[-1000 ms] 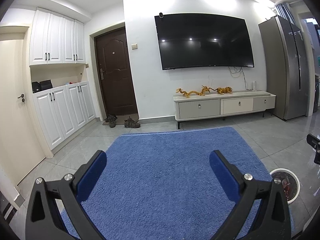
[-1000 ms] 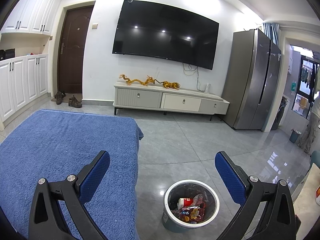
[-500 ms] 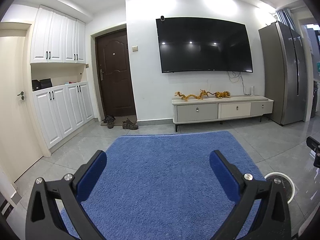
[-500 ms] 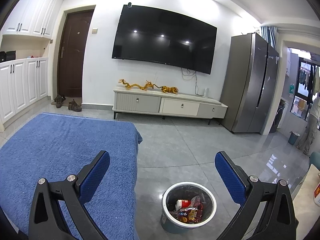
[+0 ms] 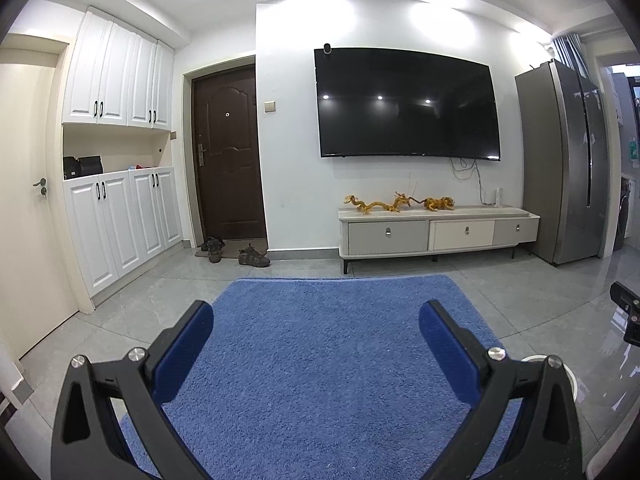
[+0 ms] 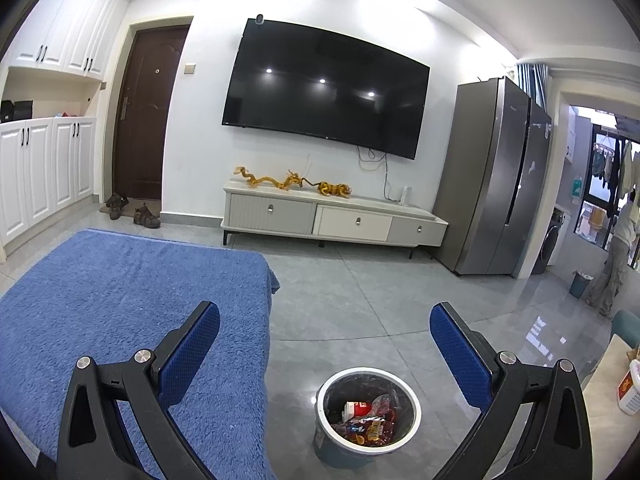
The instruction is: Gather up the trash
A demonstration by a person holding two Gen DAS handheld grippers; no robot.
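A round trash bin point(image 6: 325, 446) with a white rim stands on the grey floor in the right wrist view, holding wrappers and a red and white cup point(image 6: 357, 409). My right gripper point(image 6: 325, 342) is open and empty, above and short of the bin. My left gripper point(image 5: 316, 350) is open and empty over the blue cloth surface point(image 5: 320, 344). Only a sliver of the bin's rim point(image 5: 538, 357) shows in the left wrist view, behind the right finger. No loose trash shows on the blue cloth.
The blue cloth surface point(image 6: 120, 280) ends at its right edge beside the bin. A TV cabinet point(image 6: 332, 220) with gold figurines, a wall TV point(image 6: 324, 88), a fridge point(image 6: 496, 176), white cupboards point(image 5: 116, 216) and a person point(image 6: 612, 268) at far right stand around the floor.
Both views have tilted upward, so the room sits lower in frame. The bin has slipped towards the bottom edge in both views. Both grippers stay open.
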